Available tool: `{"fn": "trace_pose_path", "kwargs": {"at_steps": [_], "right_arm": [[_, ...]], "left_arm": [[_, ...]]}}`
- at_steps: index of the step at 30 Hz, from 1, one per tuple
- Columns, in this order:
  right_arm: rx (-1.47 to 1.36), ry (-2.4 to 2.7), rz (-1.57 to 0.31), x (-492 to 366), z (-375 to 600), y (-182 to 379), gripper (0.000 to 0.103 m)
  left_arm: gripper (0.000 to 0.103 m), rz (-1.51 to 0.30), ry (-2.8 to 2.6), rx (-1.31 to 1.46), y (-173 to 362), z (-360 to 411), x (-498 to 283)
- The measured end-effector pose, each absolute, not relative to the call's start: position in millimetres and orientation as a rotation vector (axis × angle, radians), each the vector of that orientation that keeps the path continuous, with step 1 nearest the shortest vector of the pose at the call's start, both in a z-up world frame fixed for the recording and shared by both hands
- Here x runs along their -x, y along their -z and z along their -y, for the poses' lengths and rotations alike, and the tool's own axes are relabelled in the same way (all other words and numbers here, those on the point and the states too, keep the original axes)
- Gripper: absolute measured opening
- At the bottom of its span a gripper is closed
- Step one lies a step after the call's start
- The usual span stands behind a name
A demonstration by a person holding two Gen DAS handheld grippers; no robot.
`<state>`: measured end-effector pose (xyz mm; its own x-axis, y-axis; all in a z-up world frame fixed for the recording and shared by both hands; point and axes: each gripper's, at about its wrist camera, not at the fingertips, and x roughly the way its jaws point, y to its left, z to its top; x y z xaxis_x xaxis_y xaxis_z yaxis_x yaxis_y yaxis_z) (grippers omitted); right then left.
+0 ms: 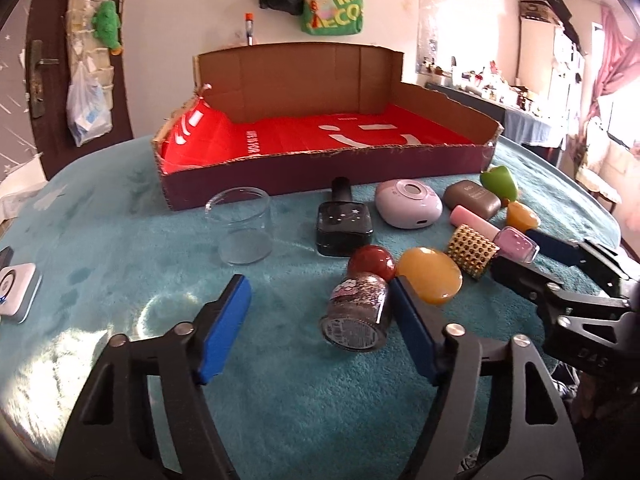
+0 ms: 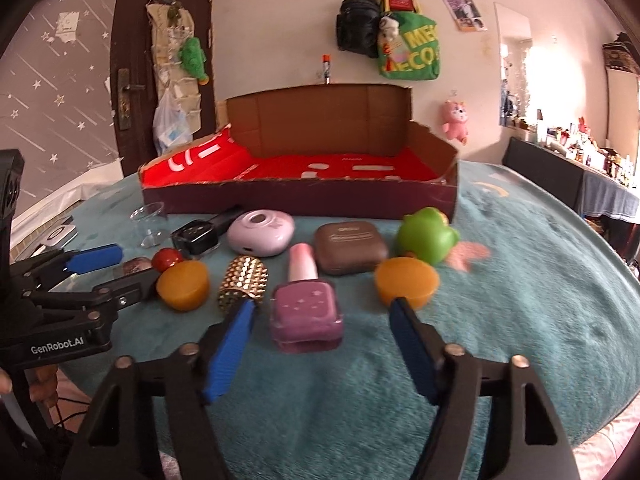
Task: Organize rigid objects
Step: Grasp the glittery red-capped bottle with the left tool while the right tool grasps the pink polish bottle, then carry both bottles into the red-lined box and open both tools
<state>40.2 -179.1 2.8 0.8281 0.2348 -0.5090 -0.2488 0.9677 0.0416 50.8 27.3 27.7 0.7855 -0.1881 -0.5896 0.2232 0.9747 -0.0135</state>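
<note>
A dozen or so small hard things lie scattered on the teal cloth [image 2: 520, 320] in front of a low cardboard box [image 2: 304, 200] lined in red. Nearest the right gripper [image 2: 320, 344] is a pink nail polish bottle [image 2: 306, 308], lying between its blue pads but untouched by either; the jaws stand partly apart and grip nothing. Just left of the bottle is a gold studded roller [image 2: 242, 284], then an amber disc [image 2: 183, 285]. A second amber disc [image 2: 406, 282] sits to the right, close to the tip of the right-hand pad. Behind them are a brown case [image 2: 350, 246], a lilac round case [image 2: 260, 232], a green frog toy [image 2: 426, 236] and a black nail polish bottle [image 2: 200, 236].

Over on the left side, the left gripper [image 1: 320, 328] also stands partly apart and empty. A glitter bottle with a dark red cap [image 1: 358, 308] lies between its pads, close against the right-hand one; whether it touches I cannot tell. A clear glass jar [image 1: 240, 224] stands upright farther back, near the box's front wall. A small white device [image 1: 14, 292] lies at the far left edge of the cloth.
</note>
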Motion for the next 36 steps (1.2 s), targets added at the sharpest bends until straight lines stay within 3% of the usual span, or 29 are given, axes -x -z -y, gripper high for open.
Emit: {"fn": "trace_pose_path", "kwargs": {"at_steps": [2, 7, 11, 12, 36], "right_arm": [[0.025, -0.280, -0.548, -42, 176, -2, 0.056], [0.044, -0.298, -0.556, -46, 168, -1, 0.050], [0.047, -0.296, -0.563, -52, 168, 0, 0.044], [0.052, -0.293, -0.565, -54, 169, 0, 0.039], [0.056, -0.345, -0.449, -50, 179, -40, 0.038]], "left_arm": [[0.065, -0.644, 0.248, -0.057, -27, -26, -53], [0.057, -0.668, 0.284, -0.067, -26, -22, -62], [0.029, -0.676, 0.323, -0.063, -27, -18, -66], [0.029, -0.678, 0.332, -0.053, -28, -17, -67], [0.029, -0.602, 0.337, -0.009, -69, -24, -64]]}}
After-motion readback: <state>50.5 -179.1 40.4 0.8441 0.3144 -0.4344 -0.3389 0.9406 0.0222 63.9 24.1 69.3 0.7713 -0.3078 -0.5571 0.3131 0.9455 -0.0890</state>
